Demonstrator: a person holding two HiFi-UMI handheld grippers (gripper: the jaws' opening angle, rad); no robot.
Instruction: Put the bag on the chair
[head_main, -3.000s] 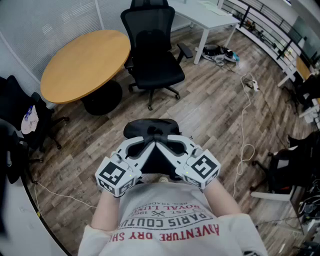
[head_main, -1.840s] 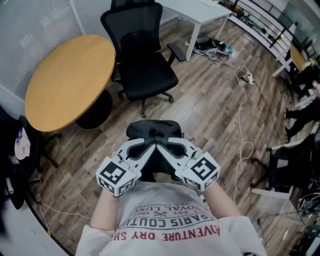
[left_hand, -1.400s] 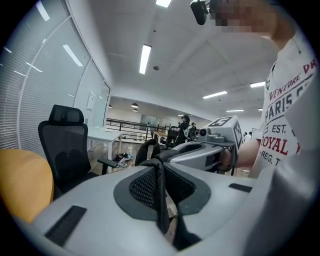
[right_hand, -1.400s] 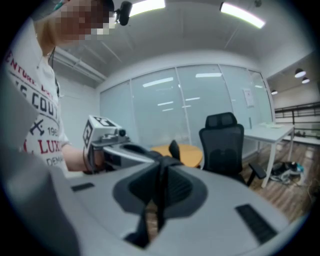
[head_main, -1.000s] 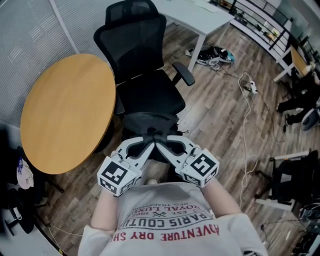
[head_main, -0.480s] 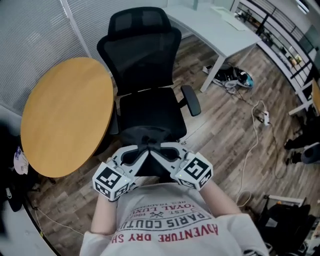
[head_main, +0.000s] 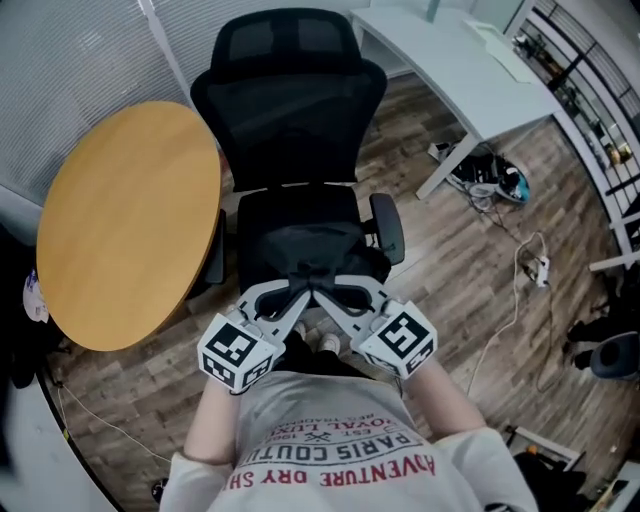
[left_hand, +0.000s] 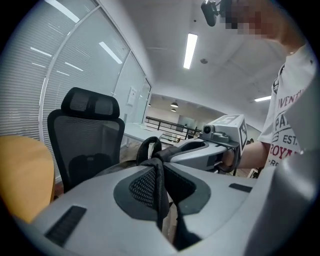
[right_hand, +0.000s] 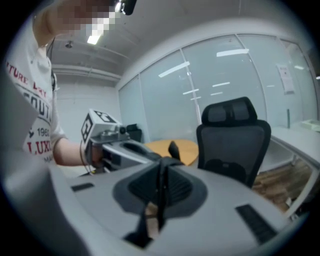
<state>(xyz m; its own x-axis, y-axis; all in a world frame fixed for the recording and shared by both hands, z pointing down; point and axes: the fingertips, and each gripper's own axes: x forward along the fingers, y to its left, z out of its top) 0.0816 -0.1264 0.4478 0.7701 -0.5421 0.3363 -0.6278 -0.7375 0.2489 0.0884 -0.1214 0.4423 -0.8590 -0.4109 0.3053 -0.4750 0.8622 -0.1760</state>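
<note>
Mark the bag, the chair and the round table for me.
bag (head_main: 320, 246), head view, on its black top.
chair (head_main: 290, 112), head view, on the mesh backrest.
round table (head_main: 125, 215), head view, on the wooden top.

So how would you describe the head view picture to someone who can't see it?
Seen from above, a person holds a left gripper and a right gripper, both clamped on the top of a black bag over the seat of a black office chair. A round wooden table stands beside the chair, a white desk behind it.
</note>
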